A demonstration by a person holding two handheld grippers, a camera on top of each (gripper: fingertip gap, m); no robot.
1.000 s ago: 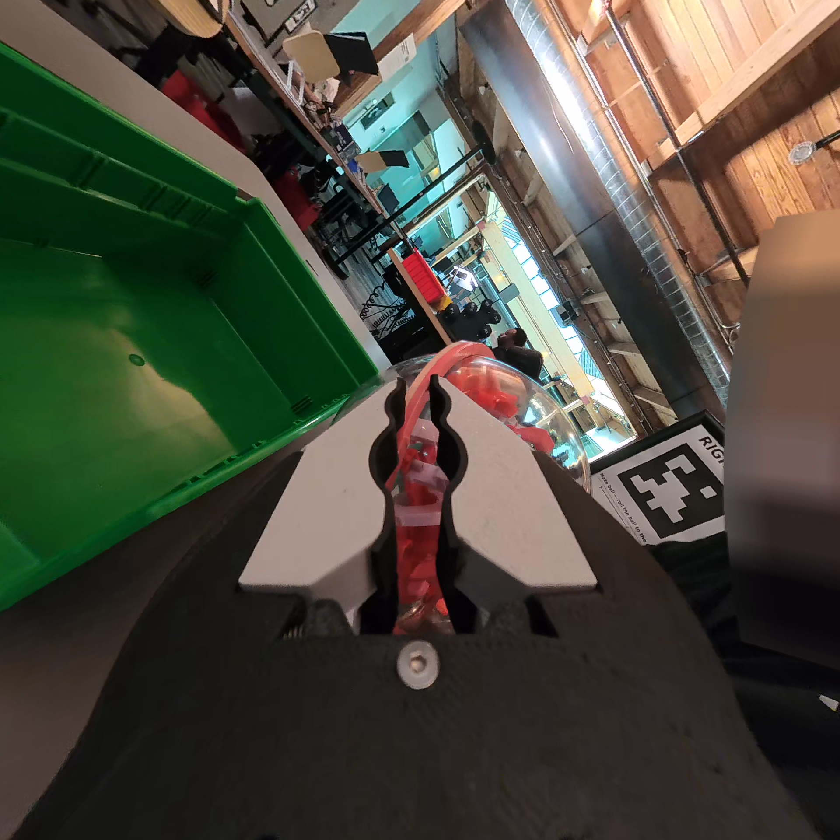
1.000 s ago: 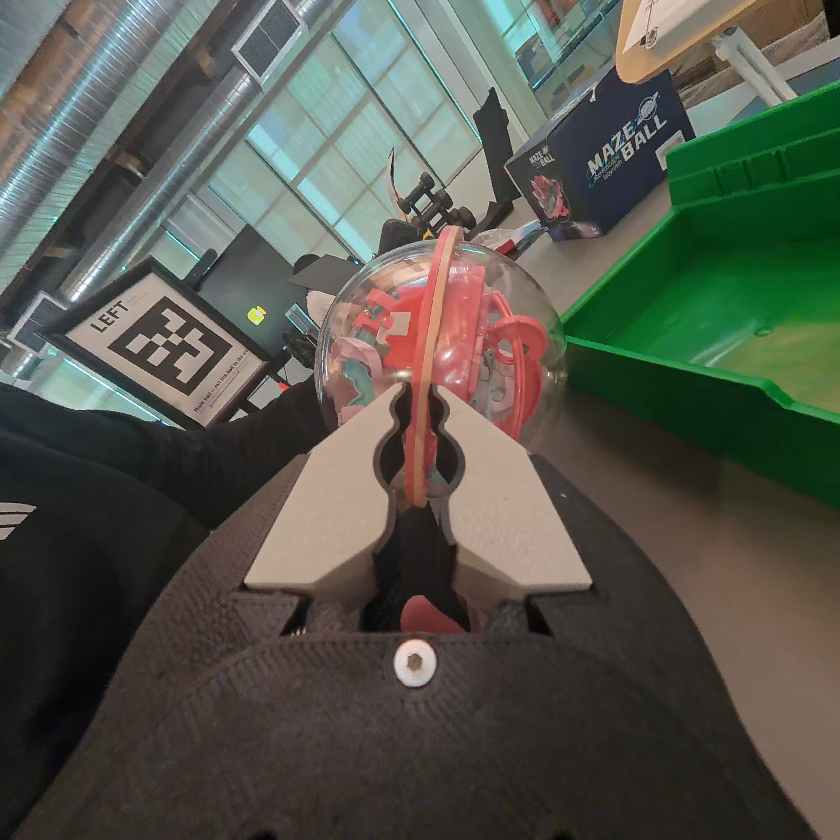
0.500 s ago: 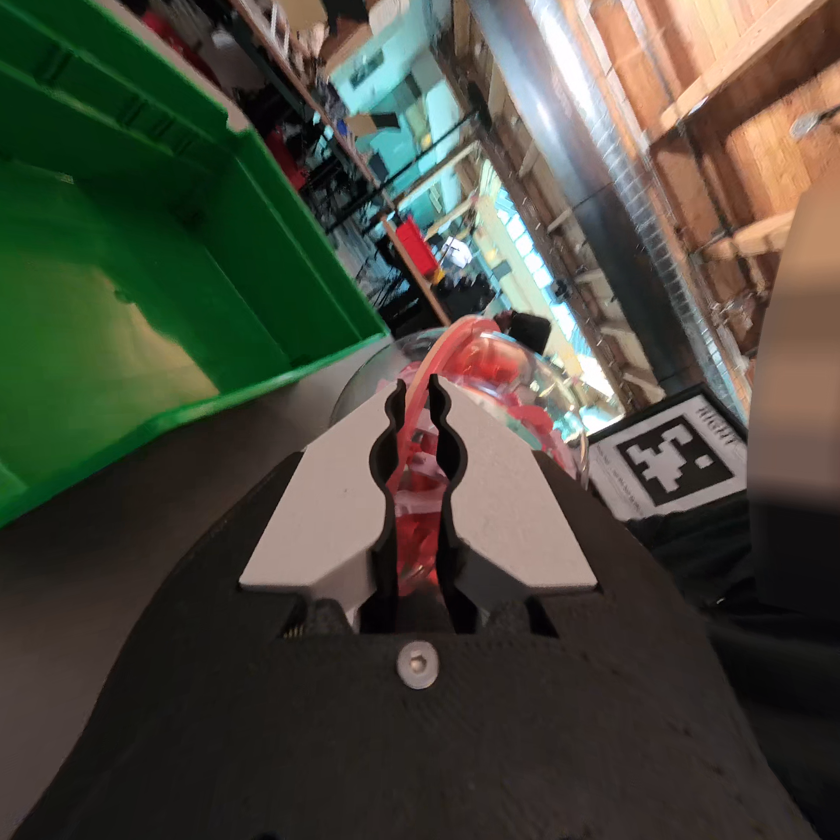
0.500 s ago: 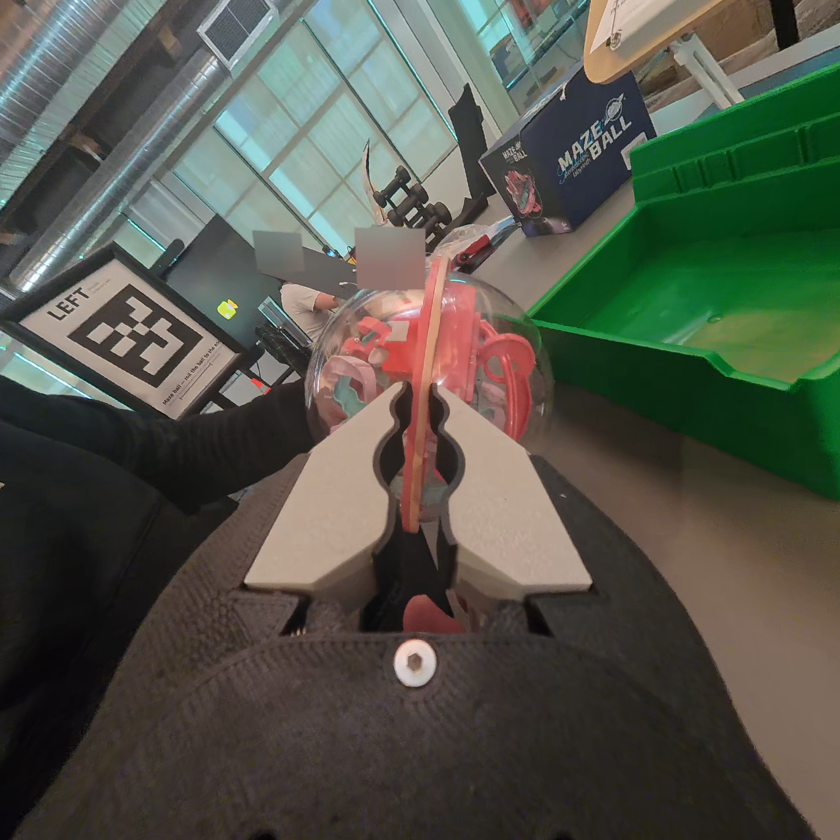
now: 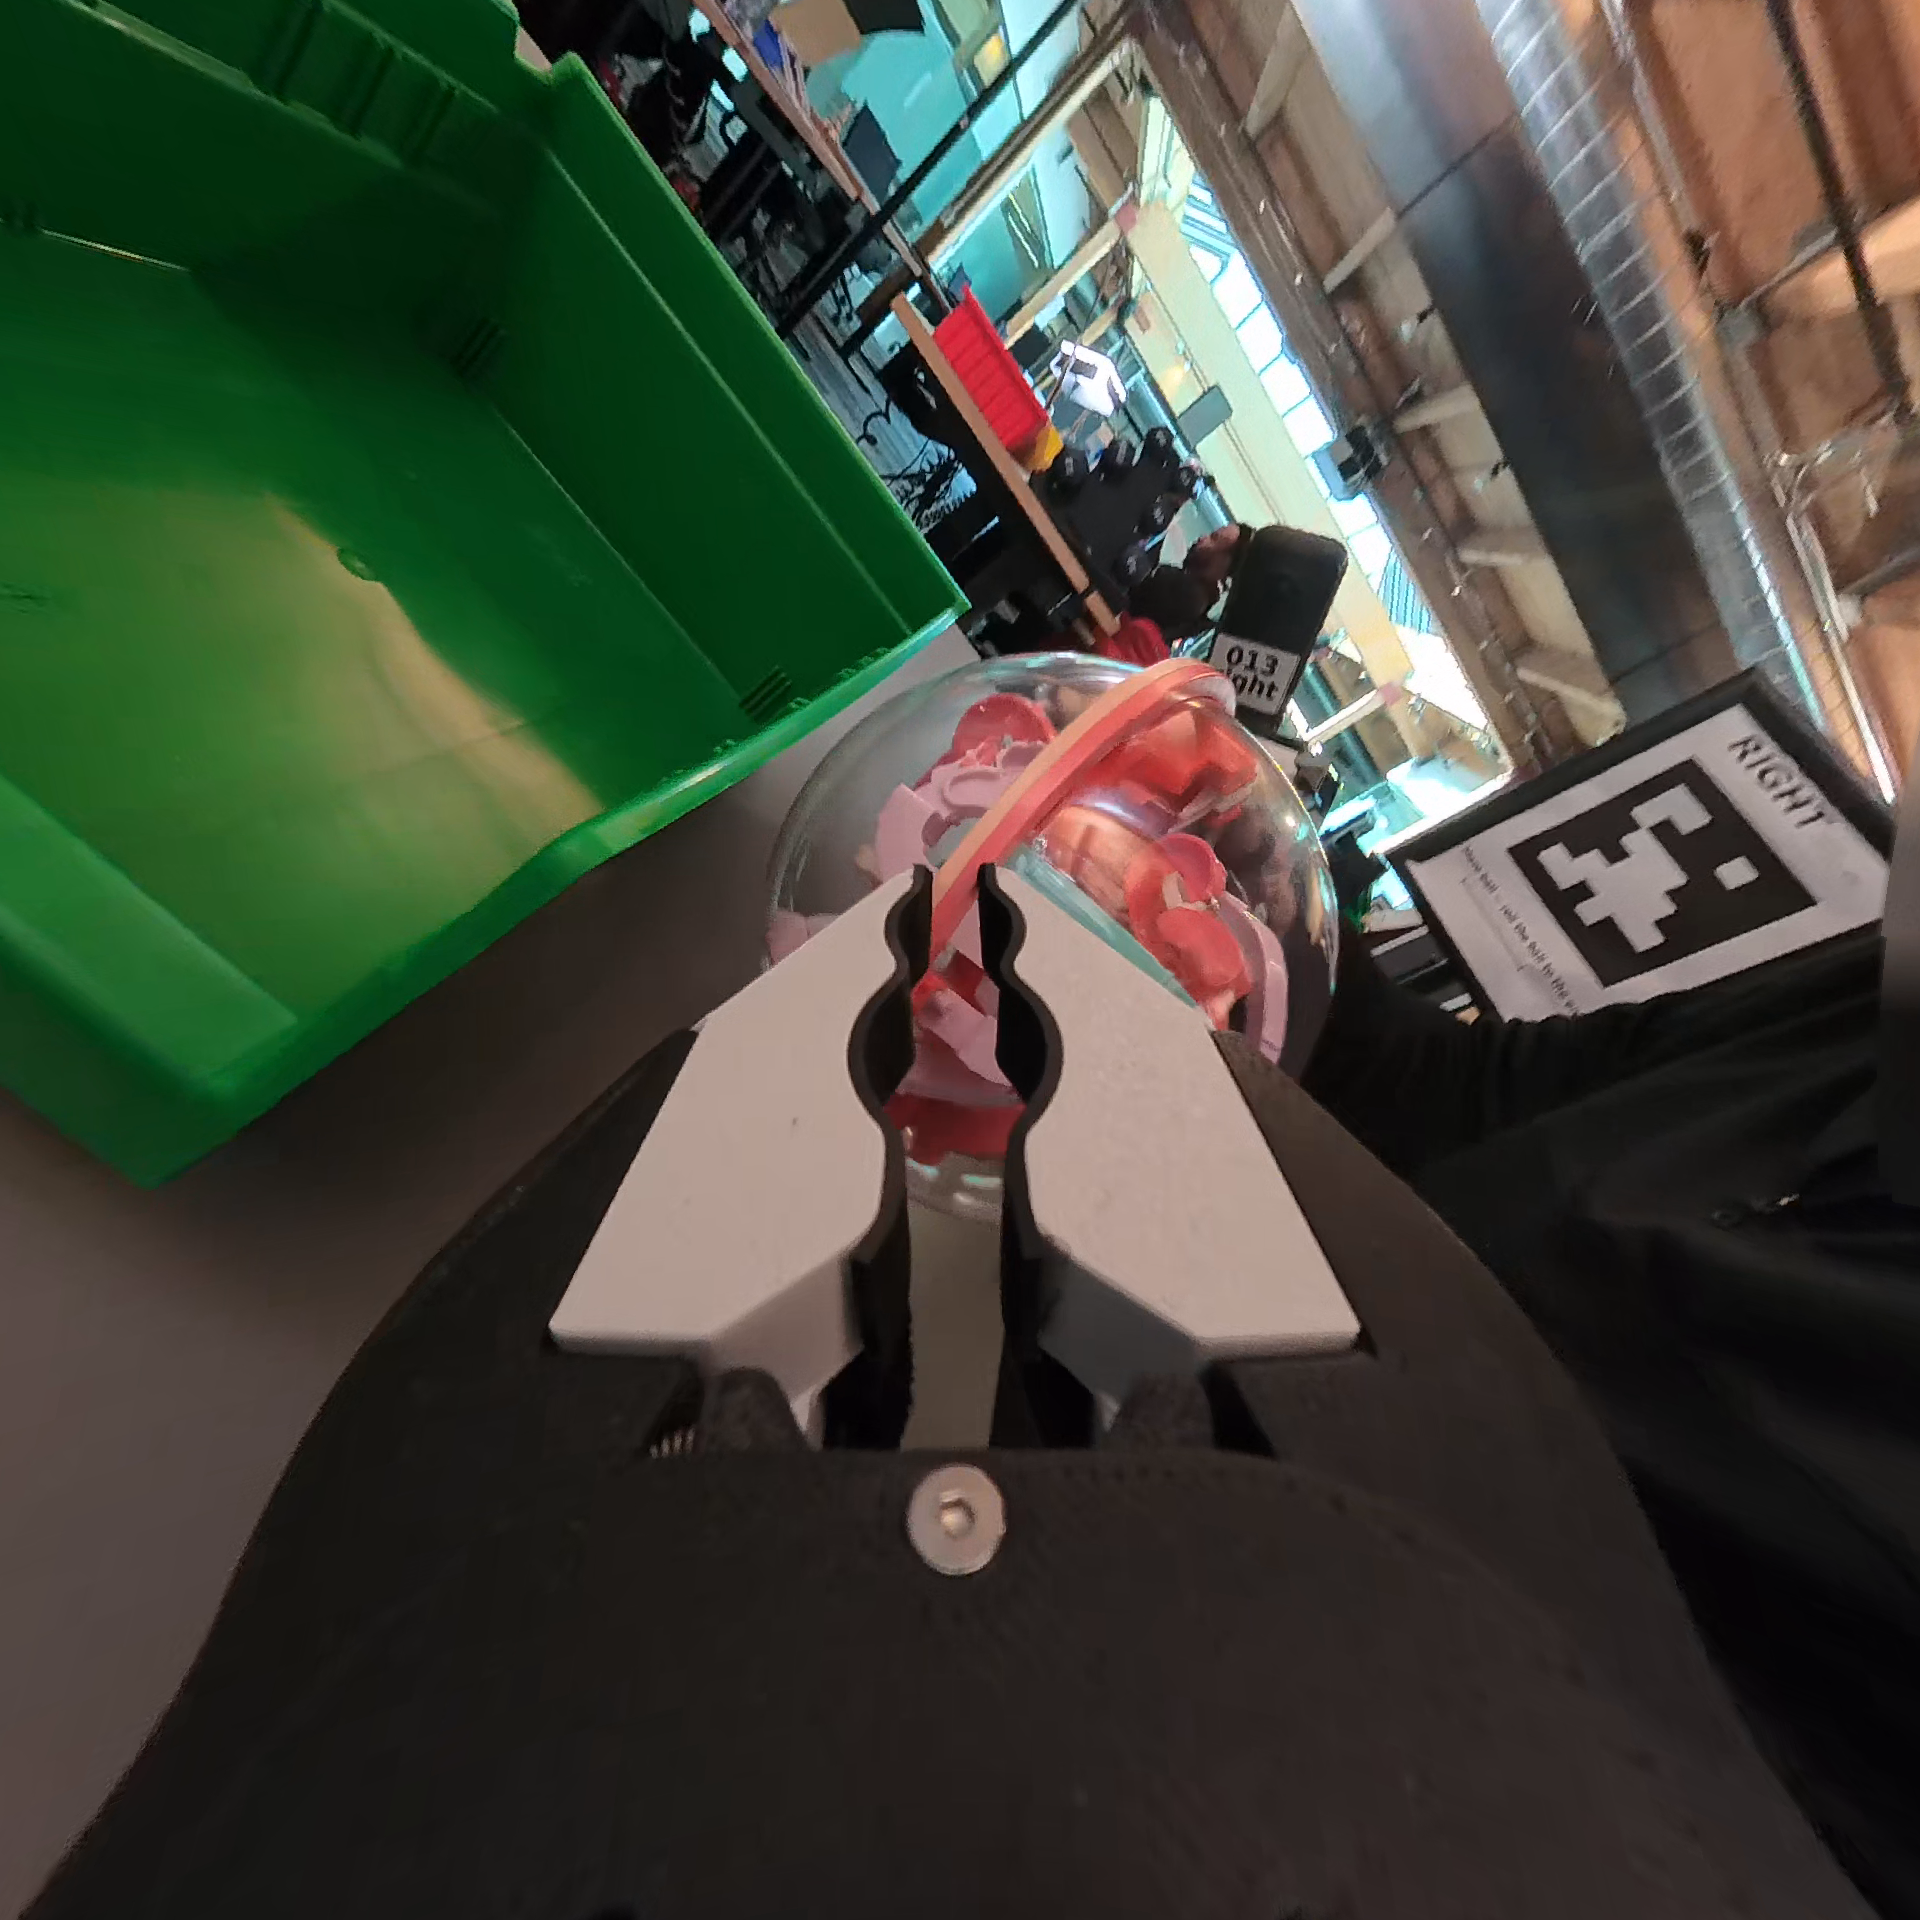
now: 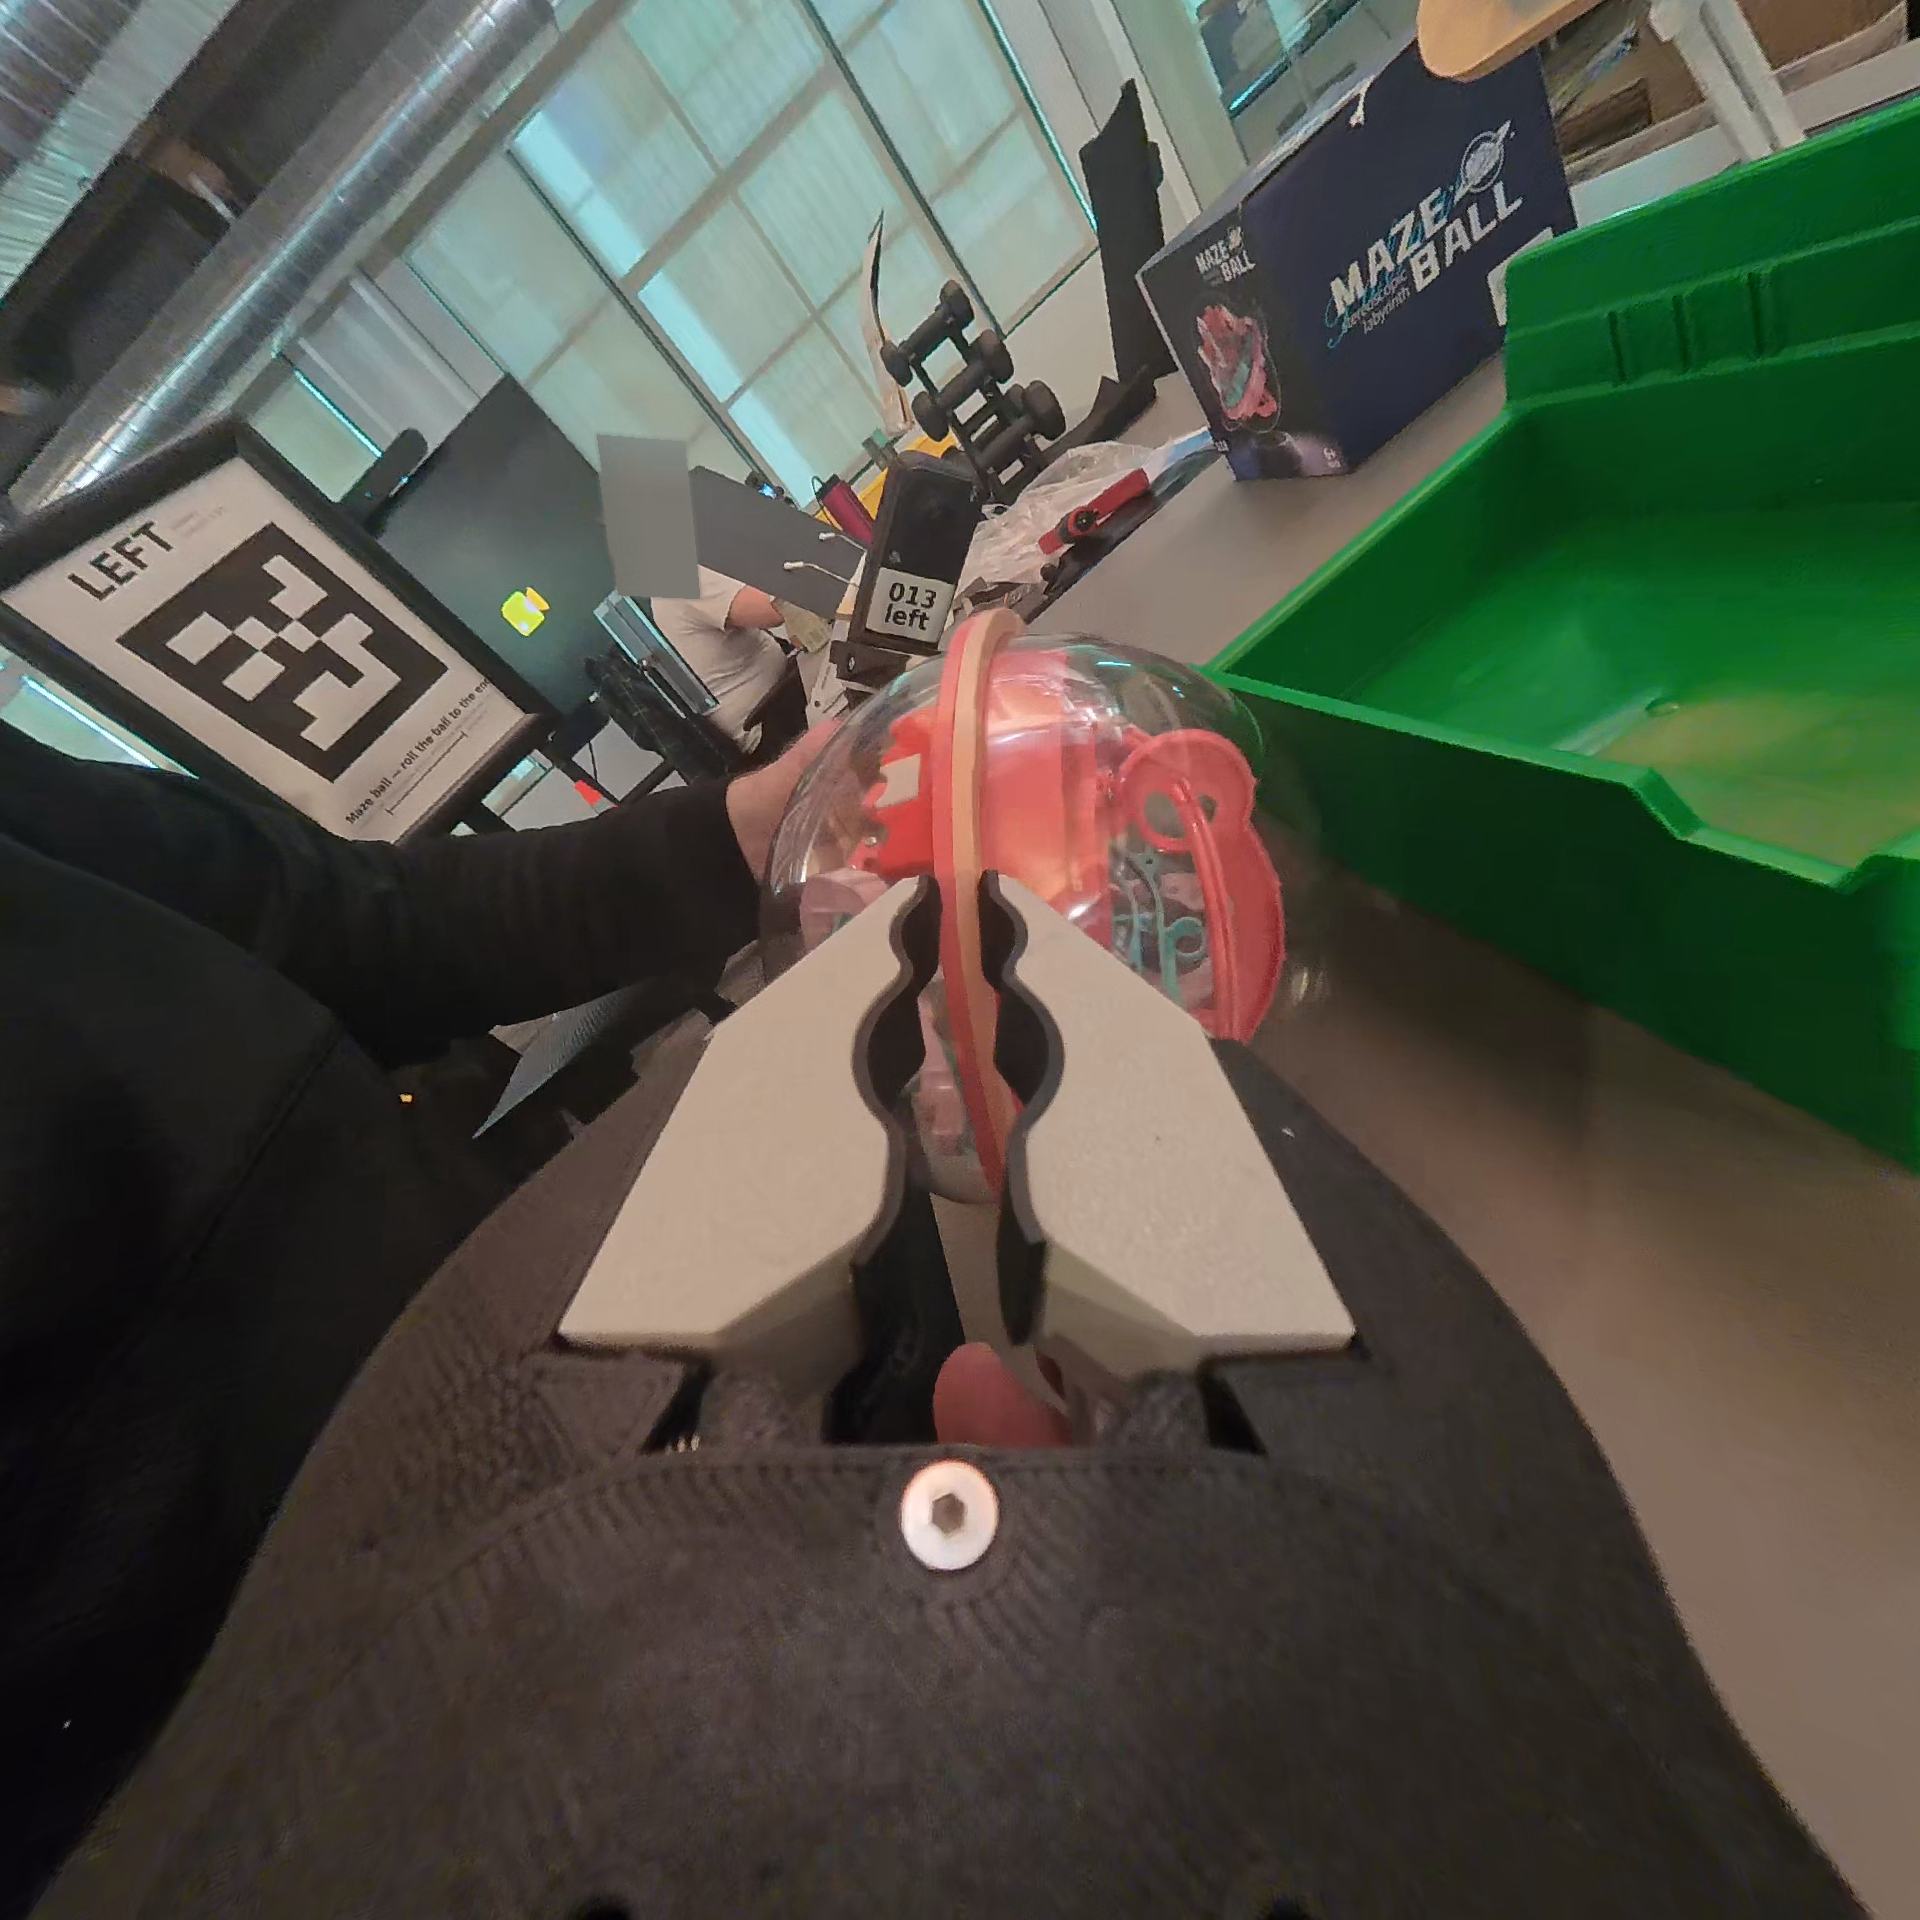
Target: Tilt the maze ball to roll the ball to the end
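Note:
The maze ball (image 5: 1091, 831) is a clear sphere with a red, pink and teal track inside and a red-and-cream rim around its middle. It is held low over the grey table (image 5: 208, 1299). My left gripper (image 5: 951, 883) is shut on the rim (image 5: 1039, 774), which runs slanted between its fingertips. In the right wrist view the ball (image 6: 1081, 821) shows from the other side. My right gripper (image 6: 961, 888) is shut on the same rim, which stands almost upright between its pads. No small ball can be made out on the track.
A green bin (image 5: 727, 748) stands open beside the ball and also shows in the right wrist view (image 6: 1558, 758). A dark blue box (image 6: 1371, 281) stands behind it. Framed marker boards (image 5: 1662, 862) (image 6: 260, 644) and a person's black sleeve (image 6: 468, 914) are close by. My right fingertips sit around 15 cm from my left ones.
Both grippers have turned and lowered the ball toward the table. In the left view the rim went from upright to slanted, and the ball now sits at the fingertips, no longer deep between the fingers.

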